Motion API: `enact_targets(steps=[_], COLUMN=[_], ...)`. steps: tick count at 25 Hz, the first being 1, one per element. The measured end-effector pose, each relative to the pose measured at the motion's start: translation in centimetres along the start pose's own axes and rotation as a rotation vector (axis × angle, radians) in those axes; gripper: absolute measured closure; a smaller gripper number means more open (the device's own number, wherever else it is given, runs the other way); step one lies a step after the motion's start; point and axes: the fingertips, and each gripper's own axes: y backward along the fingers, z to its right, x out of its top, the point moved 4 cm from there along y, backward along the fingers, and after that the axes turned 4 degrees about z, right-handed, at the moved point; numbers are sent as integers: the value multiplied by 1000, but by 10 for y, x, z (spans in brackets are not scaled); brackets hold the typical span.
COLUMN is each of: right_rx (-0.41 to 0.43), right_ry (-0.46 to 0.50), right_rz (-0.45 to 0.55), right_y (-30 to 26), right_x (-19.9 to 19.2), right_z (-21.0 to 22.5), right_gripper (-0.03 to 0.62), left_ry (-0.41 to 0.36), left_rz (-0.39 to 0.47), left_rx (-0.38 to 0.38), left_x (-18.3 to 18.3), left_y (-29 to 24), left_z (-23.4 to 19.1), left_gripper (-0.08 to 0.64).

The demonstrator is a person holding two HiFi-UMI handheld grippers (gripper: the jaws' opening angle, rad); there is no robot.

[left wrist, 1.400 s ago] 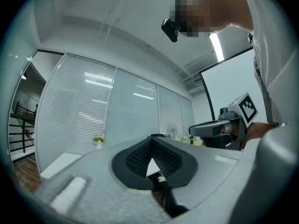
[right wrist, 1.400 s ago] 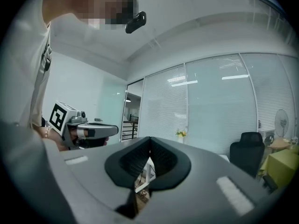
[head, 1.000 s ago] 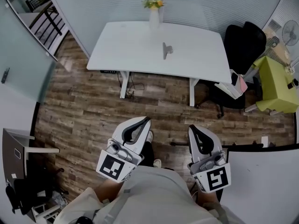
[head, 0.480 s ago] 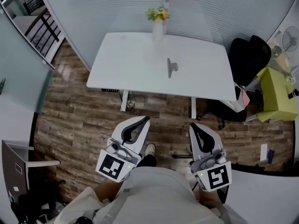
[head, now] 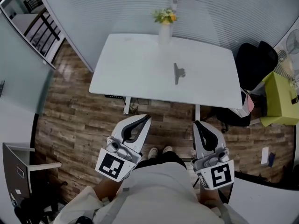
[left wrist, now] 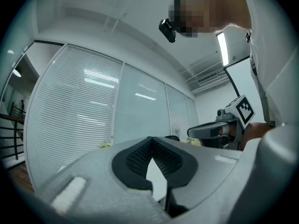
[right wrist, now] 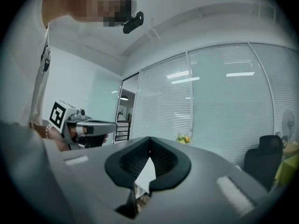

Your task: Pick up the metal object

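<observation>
A small grey metal object [head: 179, 73] stands on the white table [head: 135, 69], right of its middle. I hold both grippers close to my body, well short of the table's near edge. My left gripper [head: 146, 119] is shut with nothing in it, its tips touching in the left gripper view [left wrist: 150, 141]. The right gripper [head: 197, 124] is also shut and empty, as the right gripper view [right wrist: 150, 141] shows. Both point toward the table.
A vase of yellow flowers [head: 164, 21] stands at the table's far edge. A black office chair [head: 256, 64] and a lime green cabinet [head: 279, 97] are on the right. Wood floor [head: 74, 120] lies between me and the table. A whiteboard corner [head: 266, 199] sits lower right.
The table and metal object have come nearer and lower in the head view as I walk toward them. Both grippers stay shut in the same carried pose.
</observation>
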Motion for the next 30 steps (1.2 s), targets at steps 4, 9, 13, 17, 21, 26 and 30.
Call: enact_targets(steps=[4,9,13,17,21,26,30], right_rx=[-9,-14,-22,-22,-16,-5,1], right_ry=[-15,-6,-1,1,-1,-1,-13], right_rz=[-1,4,13,21,18,21,20], right_y=[-13,-31,-47,-68,-86,-109,-125], right_x=[-6,-11,-14,-16,-19,-23,-28], right_z=[12,37,64,102,140,189,226], right_gripper=[588,588,588,588,588,588,588], left_ry=[11,9,1,1,-3,-13,-11], left_rz=[-9,-14,-8,2,0,1,-3], left_rx=[-1,-8,-15,-20,-26,-26,-19], left_x=[-8,-15,-19,-24,-28,-32,-37], left_y=[-12,-40,-71,-114,-157,-212,-250], left_z=[-9,-20,-30,-41,-48,-57,-63], left_gripper=[558,558,558,558,558,558,558])
